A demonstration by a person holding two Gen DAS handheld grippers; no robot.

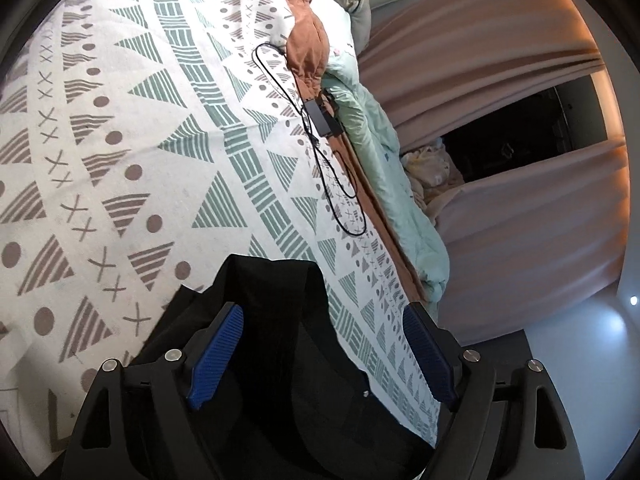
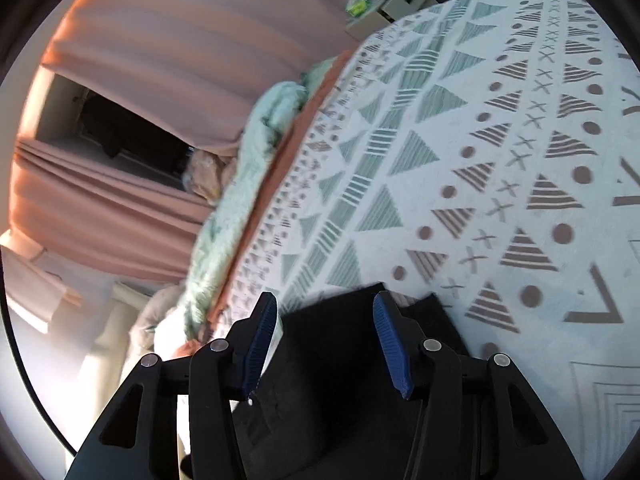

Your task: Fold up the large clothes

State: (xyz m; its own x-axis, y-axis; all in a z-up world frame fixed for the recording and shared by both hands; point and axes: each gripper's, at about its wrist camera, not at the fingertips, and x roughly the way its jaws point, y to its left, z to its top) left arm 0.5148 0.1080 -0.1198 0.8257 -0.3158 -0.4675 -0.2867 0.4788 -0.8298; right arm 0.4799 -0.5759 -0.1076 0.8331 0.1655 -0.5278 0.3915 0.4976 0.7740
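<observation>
A black garment [image 1: 280, 344] lies on the patterned bedspread [image 1: 132, 128] near the bed's near edge. My left gripper [image 1: 320, 320] is open, its blue pads wide apart above the garment, with a strip of black cloth running up between them. In the right wrist view the same black garment [image 2: 332, 360] lies under my right gripper [image 2: 324, 308], which is open with its blue pads apart over the cloth's far edge. Neither gripper holds the cloth.
A black box with a looped cable [image 1: 324, 120] lies on the bedspread near a brown cloth [image 1: 308, 44]. A mint quilt [image 1: 384, 152] hangs along the bed's side. Pink curtains [image 1: 500, 60] stand beyond. A beige box [image 2: 396, 4] sits past the bed's far corner.
</observation>
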